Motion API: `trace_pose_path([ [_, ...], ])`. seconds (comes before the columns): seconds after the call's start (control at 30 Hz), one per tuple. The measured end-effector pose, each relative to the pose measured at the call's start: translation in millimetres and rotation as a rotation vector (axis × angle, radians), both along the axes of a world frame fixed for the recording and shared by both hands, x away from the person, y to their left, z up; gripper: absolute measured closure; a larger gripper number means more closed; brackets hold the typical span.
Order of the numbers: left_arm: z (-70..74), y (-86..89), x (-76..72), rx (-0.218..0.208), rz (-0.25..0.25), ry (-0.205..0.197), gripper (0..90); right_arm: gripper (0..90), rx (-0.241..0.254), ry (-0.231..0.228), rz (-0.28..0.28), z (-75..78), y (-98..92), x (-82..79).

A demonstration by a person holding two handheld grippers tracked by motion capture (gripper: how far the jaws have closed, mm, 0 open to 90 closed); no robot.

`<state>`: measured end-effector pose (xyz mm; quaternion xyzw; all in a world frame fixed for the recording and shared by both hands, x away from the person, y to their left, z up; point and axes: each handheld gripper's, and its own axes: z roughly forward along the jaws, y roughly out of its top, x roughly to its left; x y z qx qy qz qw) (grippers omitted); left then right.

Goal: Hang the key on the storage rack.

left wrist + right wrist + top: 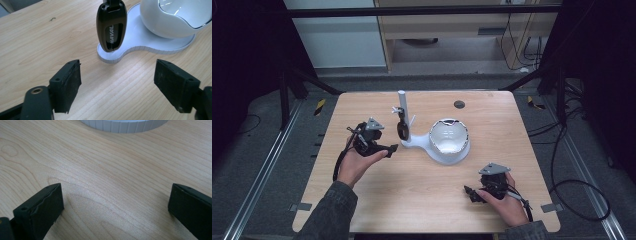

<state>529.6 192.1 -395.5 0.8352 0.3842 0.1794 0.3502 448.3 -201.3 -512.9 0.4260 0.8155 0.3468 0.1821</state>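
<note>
A black car key fob marked HAVAL hangs from a hook on a white post. The post rises from a flat white stand that also carries a white egg-shaped bowl. My left gripper is open just left of the fob, pointing at it, with nothing between its jaws. My right gripper is open low over the bare wood at the front right, and the stand's ribbed edge lies ahead of it.
The wooden table has a small dark round grommet near its far edge. Cables lie on the floor to the right, and metal rails run along the left side.
</note>
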Motion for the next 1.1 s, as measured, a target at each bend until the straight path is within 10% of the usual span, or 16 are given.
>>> trace_pose_path([
  [1.1, -34.0, 2.7, -38.8, -0.013, -0.032, -0.008, 6.9, 0.4, 0.000, 0.000, 0.000, 0.0, 0.0, 0.0],
])
